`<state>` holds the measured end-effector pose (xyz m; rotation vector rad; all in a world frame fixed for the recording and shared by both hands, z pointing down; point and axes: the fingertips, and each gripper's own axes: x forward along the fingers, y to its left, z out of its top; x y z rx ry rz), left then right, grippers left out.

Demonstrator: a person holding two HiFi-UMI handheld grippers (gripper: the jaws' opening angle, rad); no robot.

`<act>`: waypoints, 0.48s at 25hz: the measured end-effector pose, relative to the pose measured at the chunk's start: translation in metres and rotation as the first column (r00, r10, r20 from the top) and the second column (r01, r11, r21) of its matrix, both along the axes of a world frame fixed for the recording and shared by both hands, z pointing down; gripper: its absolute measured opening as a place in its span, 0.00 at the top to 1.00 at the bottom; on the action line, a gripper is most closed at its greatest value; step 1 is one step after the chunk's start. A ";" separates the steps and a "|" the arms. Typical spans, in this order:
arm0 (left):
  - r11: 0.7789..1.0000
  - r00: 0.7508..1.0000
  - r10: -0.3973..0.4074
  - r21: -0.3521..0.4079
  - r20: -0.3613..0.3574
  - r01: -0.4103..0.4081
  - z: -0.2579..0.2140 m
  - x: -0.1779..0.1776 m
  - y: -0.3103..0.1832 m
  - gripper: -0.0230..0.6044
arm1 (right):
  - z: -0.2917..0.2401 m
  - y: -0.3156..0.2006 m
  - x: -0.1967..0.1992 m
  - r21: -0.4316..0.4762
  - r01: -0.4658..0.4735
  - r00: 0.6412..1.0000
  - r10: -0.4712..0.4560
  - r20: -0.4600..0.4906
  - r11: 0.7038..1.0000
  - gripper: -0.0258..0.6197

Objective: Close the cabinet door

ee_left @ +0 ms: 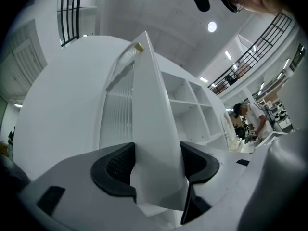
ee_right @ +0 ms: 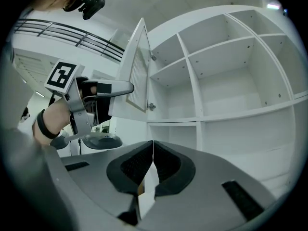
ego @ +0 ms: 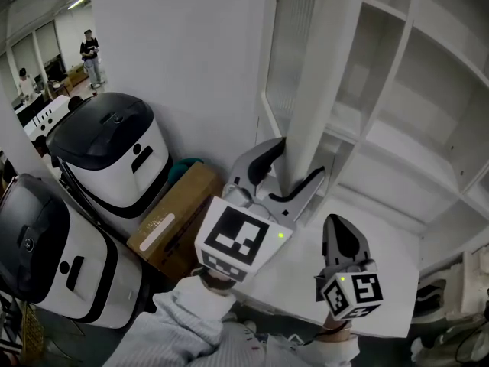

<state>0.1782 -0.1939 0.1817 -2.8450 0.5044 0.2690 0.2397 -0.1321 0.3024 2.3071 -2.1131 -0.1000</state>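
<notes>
The white cabinet door (ego: pixel 313 75) stands swung out from the open shelving (ego: pixel 397 136), with its free edge toward me. My left gripper (ego: pixel 286 176) straddles that edge low down, one finger on each face. In the left gripper view the door (ee_left: pixel 149 119) fills the gap between the wide-set jaws of the left gripper (ee_left: pixel 158 165), and I see no squeeze on it. My right gripper (ego: pixel 344 235) hangs to the right of the door, in front of the shelves, touching nothing. Its pads meet in the right gripper view (ee_right: pixel 153 162). That view also shows the door (ee_right: pixel 132 76) and the left gripper (ee_right: pixel 103 88).
Left of the cabinet stand two black-and-white machines (ego: pixel 114 147) (ego: pixel 53 258) and a cardboard box (ego: pixel 172 220) against the wall. A white ledge (ego: pixel 382 281) juts out under the shelves. People stand far back at the left (ego: pixel 90 56), and another works at a bench (ee_left: pixel 248 117).
</notes>
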 end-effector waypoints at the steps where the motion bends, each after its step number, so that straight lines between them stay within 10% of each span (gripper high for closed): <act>1: 1.000 1.000 0.001 0.005 0.000 -0.001 0.000 0.003 0.001 0.53 | 0.001 0.000 0.003 -0.001 -0.008 1.000 0.008 0.003 1.000 0.94; 12: 0.999 0.999 -0.027 0.032 -0.022 0.027 -0.002 0.030 0.004 0.48 | 0.007 0.001 0.021 -0.012 -0.053 0.998 0.053 0.019 0.999 0.94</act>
